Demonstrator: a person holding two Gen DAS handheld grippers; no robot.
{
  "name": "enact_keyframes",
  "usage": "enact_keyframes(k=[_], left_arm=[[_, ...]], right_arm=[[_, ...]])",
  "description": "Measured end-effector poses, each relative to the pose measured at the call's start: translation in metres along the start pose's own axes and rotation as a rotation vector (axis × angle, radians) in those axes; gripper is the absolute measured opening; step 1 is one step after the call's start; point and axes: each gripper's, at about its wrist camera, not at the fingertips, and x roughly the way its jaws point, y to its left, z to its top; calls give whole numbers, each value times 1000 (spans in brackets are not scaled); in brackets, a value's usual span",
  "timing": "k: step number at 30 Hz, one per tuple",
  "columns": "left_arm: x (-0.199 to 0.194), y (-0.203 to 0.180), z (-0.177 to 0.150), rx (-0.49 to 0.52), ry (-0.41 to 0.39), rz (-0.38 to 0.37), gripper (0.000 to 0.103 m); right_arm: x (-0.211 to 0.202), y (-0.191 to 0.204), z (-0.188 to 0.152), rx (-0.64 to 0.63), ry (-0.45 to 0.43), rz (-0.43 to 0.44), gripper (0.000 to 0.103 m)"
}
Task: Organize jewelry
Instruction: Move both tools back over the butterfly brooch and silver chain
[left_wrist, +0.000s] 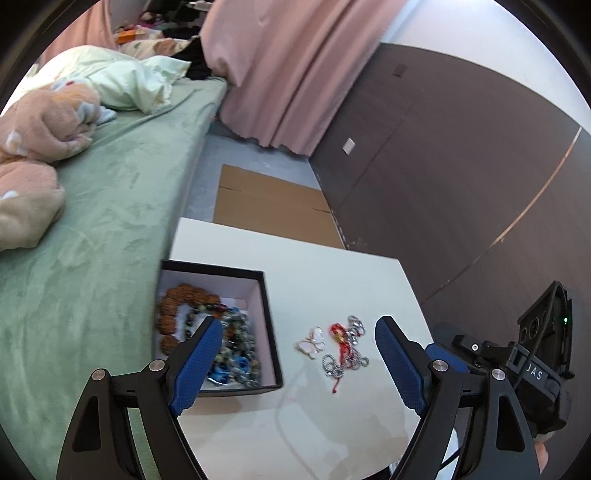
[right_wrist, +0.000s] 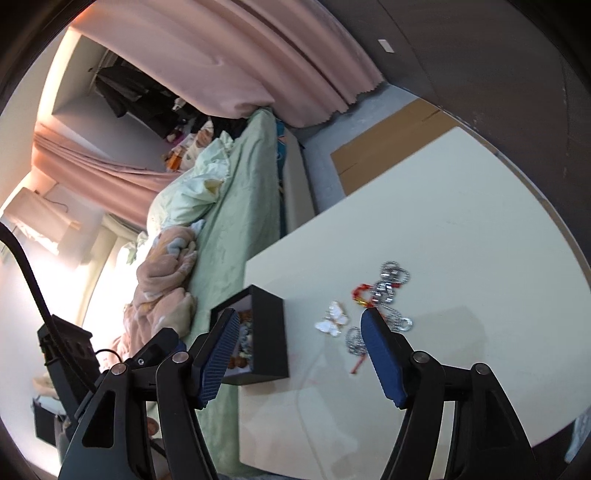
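Both the left hand-held gripper (left_wrist: 295, 354) and right hand-held gripper (right_wrist: 299, 350) gape empty over the white surface (left_wrist: 332, 280); butterfly brooch (left_wrist: 312, 343) and silver chains (left_wrist: 351, 347) lie mid-surface, beaded bracelets (left_wrist: 207, 325) inside the black box (left_wrist: 271, 332) at its bed-side edge

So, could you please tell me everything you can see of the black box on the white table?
The black box is square, open-topped and lidless, seemingly rigid card, with black walls and a pale pink lining. It sits flat near the edge of the white table that faces the green bed. Inside lie beaded bracelets: large brown beads, mixed grey-green ones, and something blue. The butterfly brooch lies apart from it on the table. No gripper touches it.
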Motion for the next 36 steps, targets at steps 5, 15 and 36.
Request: enact_keyframes(k=[5,15,36], left_arm=[[12,-18,-4,53,18,3,82],[44,-46,-13,45,142,-65,73],[113,-62,-33,-78,277,140,73]], right_arm=[[-3,-17,1,43,16,-29,81],[-5,-43,9,112,37,-37,81],[-33,-98,22,322,-35,-13,81]])
